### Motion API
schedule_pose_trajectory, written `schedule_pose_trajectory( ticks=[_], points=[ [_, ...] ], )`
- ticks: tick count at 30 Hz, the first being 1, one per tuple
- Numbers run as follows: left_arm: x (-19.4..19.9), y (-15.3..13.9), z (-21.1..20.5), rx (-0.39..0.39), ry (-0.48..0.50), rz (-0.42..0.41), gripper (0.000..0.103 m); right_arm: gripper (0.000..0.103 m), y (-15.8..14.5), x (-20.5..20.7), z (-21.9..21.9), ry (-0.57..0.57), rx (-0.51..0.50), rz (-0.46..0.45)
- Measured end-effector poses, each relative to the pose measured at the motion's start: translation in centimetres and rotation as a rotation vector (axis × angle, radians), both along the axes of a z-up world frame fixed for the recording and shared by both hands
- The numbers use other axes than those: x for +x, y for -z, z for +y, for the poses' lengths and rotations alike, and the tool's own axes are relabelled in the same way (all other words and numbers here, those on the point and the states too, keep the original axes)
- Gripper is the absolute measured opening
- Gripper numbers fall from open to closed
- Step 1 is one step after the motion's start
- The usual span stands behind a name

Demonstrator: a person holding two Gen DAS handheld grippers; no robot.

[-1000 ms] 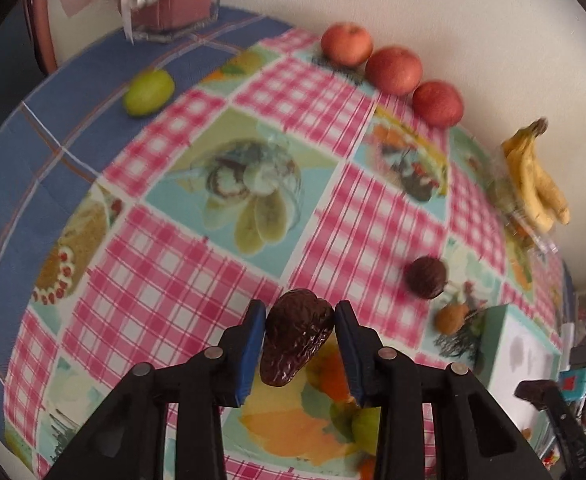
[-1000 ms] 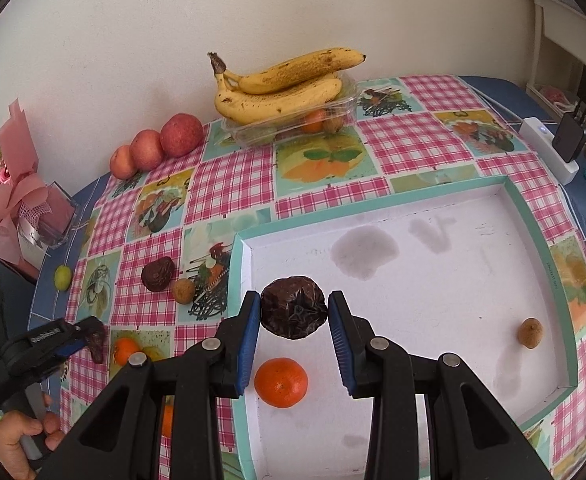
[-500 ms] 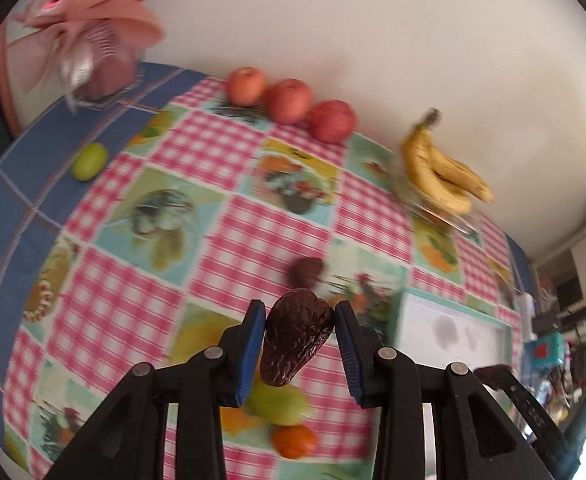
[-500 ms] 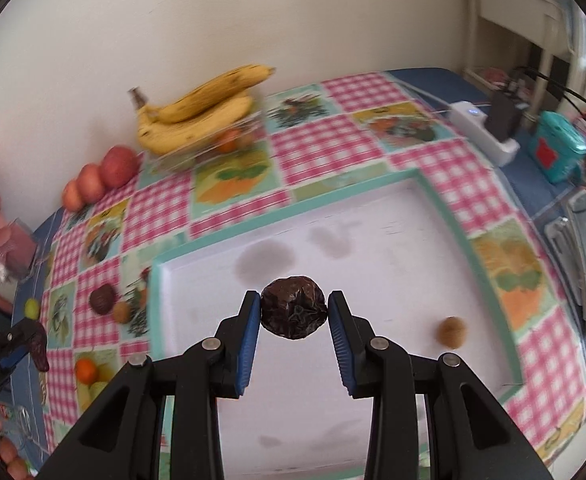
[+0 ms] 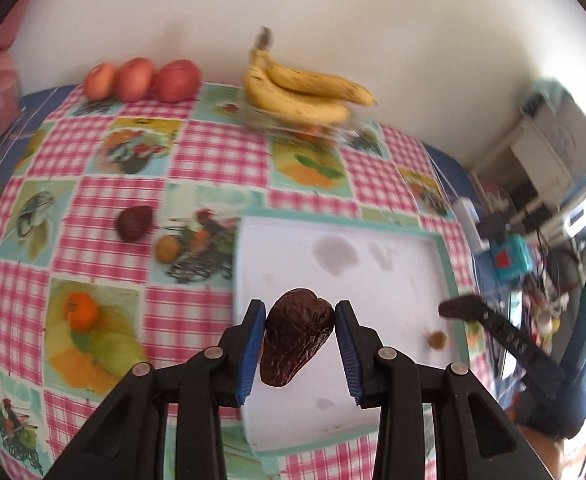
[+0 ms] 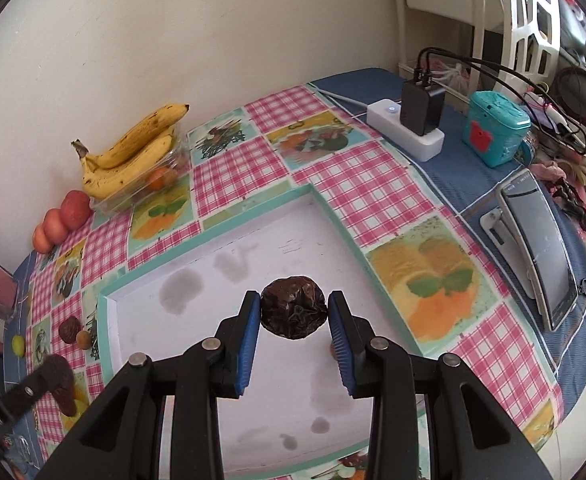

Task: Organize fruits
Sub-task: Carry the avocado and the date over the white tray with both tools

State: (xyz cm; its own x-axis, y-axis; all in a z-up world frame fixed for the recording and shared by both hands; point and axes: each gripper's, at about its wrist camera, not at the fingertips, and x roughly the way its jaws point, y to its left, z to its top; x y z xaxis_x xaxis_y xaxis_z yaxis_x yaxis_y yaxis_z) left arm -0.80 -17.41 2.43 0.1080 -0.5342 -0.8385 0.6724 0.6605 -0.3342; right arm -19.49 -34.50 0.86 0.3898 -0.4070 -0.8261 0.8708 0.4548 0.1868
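Both grippers have swung over the tray (image 5: 449, 264) since the earlier frames. Left gripper (image 5: 299, 350): fingers closed on a wrinkled dark fruit (image 5: 297, 335), above the tray's near-left part. Right gripper (image 6: 294, 334): fingers clamp a round dark fruit (image 6: 294, 313) over mid-tray. One small brown fruit (image 5: 437, 339) lies inside. Beyond, bananas (image 6: 133, 156) top a clear box (image 6: 141, 194).

Wrinkled dark fruit (image 6: 294, 313) btwn R gripper (image 6: 294, 320) jaws, above white tray (image 6: 229, 280).
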Motion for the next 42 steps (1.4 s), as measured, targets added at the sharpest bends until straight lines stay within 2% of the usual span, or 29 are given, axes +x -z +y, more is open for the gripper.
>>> schedule_pose_trajectory(
  ticks=[8,15,19,31,42],
  points=[
    [-2.5,1.6,-2.0,0.08,0.088,-0.004,0.038,0.036,0.6,0.3,0.1,-0.017,0.022,-0.011],
    [-3.3,5.4,-2.8,0.167,0.141,0.104,0.038,0.036,2.6,1.5,0.2,-0.044,0.065,0.002],
    [-3.6,6.7,-3.0,0.211,0.145,0.118,0.038,0.036,3.2,1.6,0.2,-0.051,0.081,0.018],
    [-3.8,8.4,-3.8,0.264,0.133,0.135,0.038,0.036,3.7,1.7,1.0,-0.085,0.115,0.116],
    [-3.2,8.4,-3.4,0.259,0.115,0.15,0.039,0.036,5.1,2.1,1.8,-0.117,0.153,0.186]
  ],
)
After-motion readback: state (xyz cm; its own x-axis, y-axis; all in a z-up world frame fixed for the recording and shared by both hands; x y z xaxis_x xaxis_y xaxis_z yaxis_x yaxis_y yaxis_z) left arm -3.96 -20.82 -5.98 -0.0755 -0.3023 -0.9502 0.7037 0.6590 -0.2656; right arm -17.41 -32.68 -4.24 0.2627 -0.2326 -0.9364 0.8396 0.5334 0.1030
